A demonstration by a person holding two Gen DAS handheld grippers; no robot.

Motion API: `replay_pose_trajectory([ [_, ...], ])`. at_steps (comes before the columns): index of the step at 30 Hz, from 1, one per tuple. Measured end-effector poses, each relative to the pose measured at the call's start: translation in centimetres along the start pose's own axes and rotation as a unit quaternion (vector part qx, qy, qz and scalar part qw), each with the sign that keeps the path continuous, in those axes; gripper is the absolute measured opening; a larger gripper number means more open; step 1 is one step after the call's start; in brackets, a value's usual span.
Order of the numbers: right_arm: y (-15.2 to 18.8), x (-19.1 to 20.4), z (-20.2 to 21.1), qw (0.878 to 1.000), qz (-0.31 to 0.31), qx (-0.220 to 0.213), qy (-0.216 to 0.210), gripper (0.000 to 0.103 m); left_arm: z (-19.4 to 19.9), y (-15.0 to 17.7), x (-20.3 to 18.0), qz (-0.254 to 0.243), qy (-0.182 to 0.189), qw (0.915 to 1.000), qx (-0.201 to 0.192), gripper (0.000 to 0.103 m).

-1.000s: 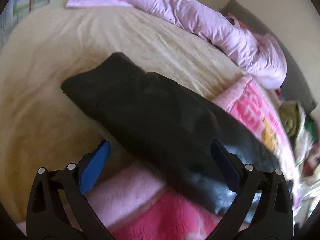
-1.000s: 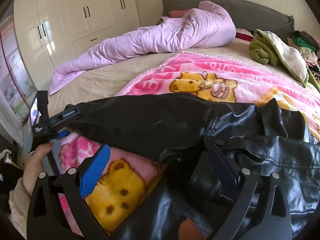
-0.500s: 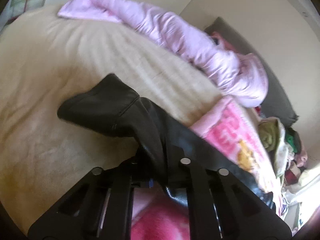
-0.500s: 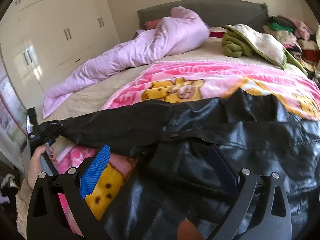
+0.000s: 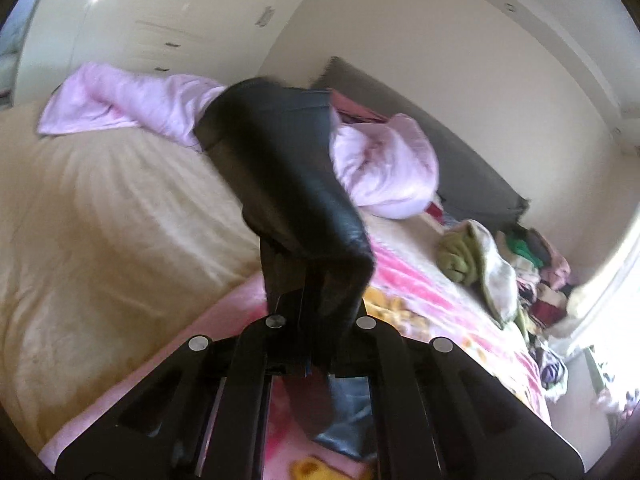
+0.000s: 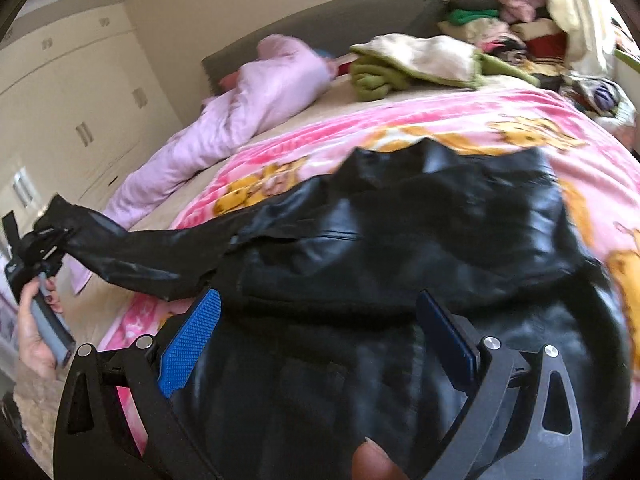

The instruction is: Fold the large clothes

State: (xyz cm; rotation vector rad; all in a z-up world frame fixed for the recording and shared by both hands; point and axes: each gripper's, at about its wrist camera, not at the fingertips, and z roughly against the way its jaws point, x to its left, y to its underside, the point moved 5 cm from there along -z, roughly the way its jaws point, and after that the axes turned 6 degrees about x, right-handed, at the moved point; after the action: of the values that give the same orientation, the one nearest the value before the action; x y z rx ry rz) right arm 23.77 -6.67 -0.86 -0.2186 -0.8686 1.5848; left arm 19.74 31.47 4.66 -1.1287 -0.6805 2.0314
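Black frame on the right tool (image 6: 316,334) — silver screws, textured blue pads (image 6: 190,342).

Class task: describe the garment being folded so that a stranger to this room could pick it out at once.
Start at the bed's pink cartoon blanket. Spread across its near end lies the black leather jacket, one sleeve pulled out sideways, clamped in the left gripper. It is the only black, shiny garment; the others are pastel or green.
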Motion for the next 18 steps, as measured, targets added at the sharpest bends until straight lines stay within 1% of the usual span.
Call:
replay_pose_trajectory([
  [4,0.8,-2.1,2.2,1.000,-0.021,-0.015,0.008,0.097,0.6,0.7,-3.3,-0.022,0.028,0.9993,0.006,0.000],
  [8,1.6,-3.9,4.7,0.998,-0.045,-0.038,0.010,0.097,1.1,1.7,-7.0,-0.061,0.046,0.9971,0.009,0.000],
  [13,2.3,-5.6,7.2,0.996,-0.068,-0.061,0.020,0.097,1.6,3.0,-11.5,-0.101,0.072,0.9923,0.013,0.000],
  [18,2.6,-7.3,8.8,0.993,-0.085,-0.076,0.021,0.097,2.0,4.5,-15.8,-0.136,0.096,0.9859,0.021,0.000],
])
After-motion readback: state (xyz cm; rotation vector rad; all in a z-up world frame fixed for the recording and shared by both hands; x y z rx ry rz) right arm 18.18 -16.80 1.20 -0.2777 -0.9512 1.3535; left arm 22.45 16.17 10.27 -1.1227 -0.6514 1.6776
